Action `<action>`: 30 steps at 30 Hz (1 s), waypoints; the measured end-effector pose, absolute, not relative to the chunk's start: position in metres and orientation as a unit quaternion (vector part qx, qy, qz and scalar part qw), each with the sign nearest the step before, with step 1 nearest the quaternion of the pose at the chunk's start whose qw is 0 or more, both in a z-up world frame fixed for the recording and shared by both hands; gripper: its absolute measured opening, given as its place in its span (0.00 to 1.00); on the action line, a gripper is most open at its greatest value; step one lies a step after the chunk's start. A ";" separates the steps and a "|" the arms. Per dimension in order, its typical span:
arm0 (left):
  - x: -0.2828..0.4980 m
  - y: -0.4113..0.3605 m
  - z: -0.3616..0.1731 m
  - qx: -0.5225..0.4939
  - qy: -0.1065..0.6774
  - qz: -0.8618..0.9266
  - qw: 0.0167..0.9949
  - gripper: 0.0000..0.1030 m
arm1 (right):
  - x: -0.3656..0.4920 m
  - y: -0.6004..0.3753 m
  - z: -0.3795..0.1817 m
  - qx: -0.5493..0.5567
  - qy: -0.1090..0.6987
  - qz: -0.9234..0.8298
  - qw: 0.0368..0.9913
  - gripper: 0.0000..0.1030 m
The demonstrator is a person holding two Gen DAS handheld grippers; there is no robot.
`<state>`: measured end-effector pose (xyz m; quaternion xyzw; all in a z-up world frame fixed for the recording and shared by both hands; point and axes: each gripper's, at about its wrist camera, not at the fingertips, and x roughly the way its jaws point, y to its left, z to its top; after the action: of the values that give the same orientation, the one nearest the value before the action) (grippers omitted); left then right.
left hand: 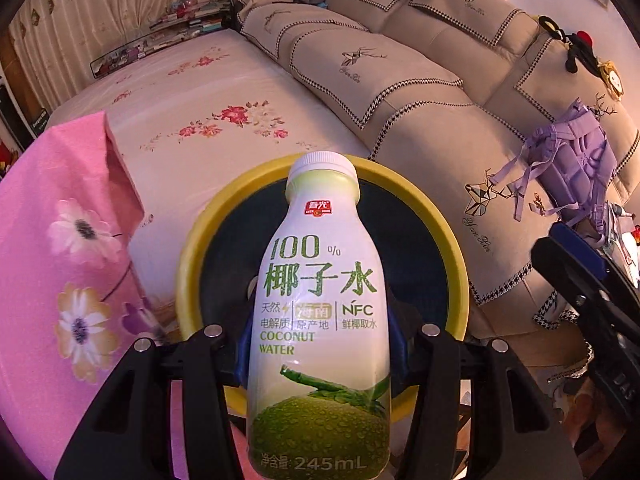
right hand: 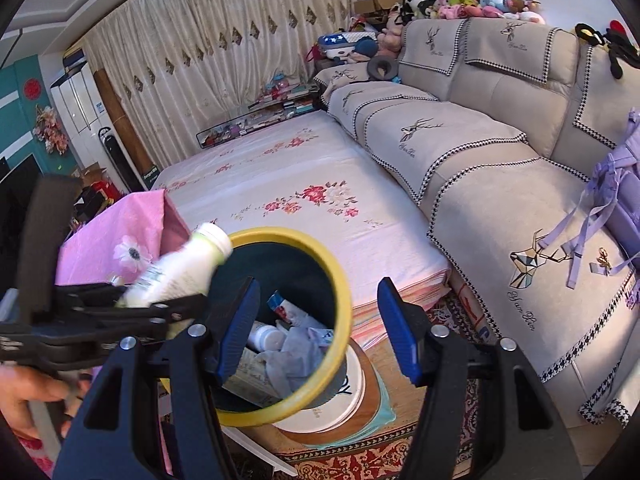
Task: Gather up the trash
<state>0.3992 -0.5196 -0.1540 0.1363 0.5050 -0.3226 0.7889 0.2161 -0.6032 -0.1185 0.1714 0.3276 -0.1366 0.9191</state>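
My left gripper (left hand: pixel 320 344) is shut on a white coconut water bottle (left hand: pixel 320 320) with green print and a white cap. It holds the bottle just above the yellow-rimmed trash bin (left hand: pixel 452 248). In the right wrist view the left gripper (right hand: pixel 120 308) holds the bottle (right hand: pixel 180 268) tilted over the bin's left rim. The bin (right hand: pixel 340 280) holds a small white bottle, crumpled grey paper and wrappers. My right gripper (right hand: pixel 316 328) is open and empty, just above the bin's right side. It also shows at the right edge of the left wrist view (left hand: pixel 592 280).
A pink floral bag (left hand: pixel 60 260) stands left of the bin. A bed with a flowered sheet (right hand: pixel 300 184) lies behind it. A beige sofa (right hand: pixel 500 168) runs along the right with a purple bag (right hand: pixel 616 200) on it. A patterned rug (right hand: pixel 360 456) covers the floor.
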 end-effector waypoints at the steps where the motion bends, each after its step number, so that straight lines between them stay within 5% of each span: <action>1: 0.400 -0.528 -0.163 0.139 0.510 -0.319 0.786 0.50 | 0.213 -0.607 -0.119 0.173 0.327 -0.139 0.919 0.57; 8: 0.406 -0.559 -0.208 0.144 0.543 -0.290 0.775 0.50 | 0.207 -0.622 -0.121 0.176 0.329 -0.143 0.917 0.57; 10: 0.409 -0.556 -0.212 0.142 0.537 -0.278 0.784 0.58 | 0.207 -0.621 -0.121 0.173 0.331 -0.143 0.917 0.57; 12: 0.411 -0.550 -0.209 0.134 0.527 -0.267 0.795 0.79 | 0.208 -0.619 -0.121 0.171 0.332 -0.140 0.917 0.57; 21: 0.377 -0.467 -0.128 0.093 0.406 -0.240 0.877 0.95 | 0.195 -0.593 -0.107 0.153 0.323 -0.128 0.925 0.57; 30: 0.293 -0.299 -0.043 0.055 0.292 -0.151 0.943 0.95 | 0.158 -0.526 -0.081 0.118 0.297 -0.080 0.944 0.65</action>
<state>0.2929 -0.2991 -0.0434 0.0550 0.2916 -0.1506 0.9430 0.1580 -0.5257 -0.0810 0.1181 0.2971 -0.0803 0.9441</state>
